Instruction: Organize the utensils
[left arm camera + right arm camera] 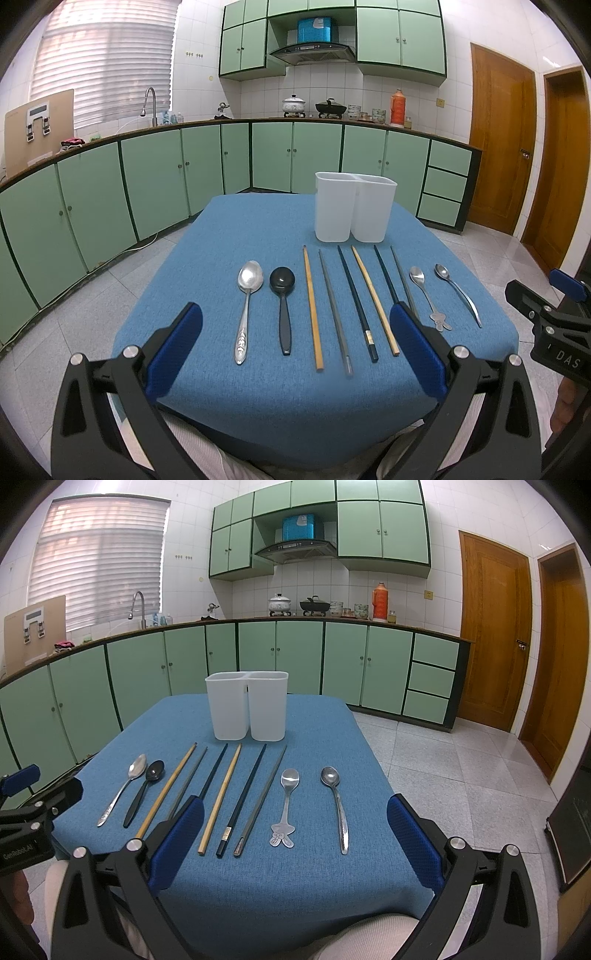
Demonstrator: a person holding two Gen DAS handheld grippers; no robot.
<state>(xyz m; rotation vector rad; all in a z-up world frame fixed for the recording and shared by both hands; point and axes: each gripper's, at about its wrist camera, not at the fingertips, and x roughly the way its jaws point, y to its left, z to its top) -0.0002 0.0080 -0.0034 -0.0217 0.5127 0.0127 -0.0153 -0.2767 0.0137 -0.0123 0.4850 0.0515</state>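
A white two-compartment holder [354,206] [247,705] stands at the far side of the blue-clothed table [258,406] [295,893]. In front of it lies a row of utensils: a silver spoon [245,306] [125,786], a black spoon [283,306] [146,794], several chopsticks of wood [312,306] [221,797], grey metal [334,310] and black [356,302] [245,794], a bunny-handled spoon [428,295] [286,805] and a plain steel spoon [458,291] [336,805]. My left gripper [295,343] hovers open at the near edge. My right gripper [295,834] is open there too.
Green cabinets and a counter [184,125] with a sink tap [149,103], pots and a red thermos [398,107] run along the far wall. Wooden doors [491,627] stand at the right. A light-clad knee [362,938] shows below the table's near edge.
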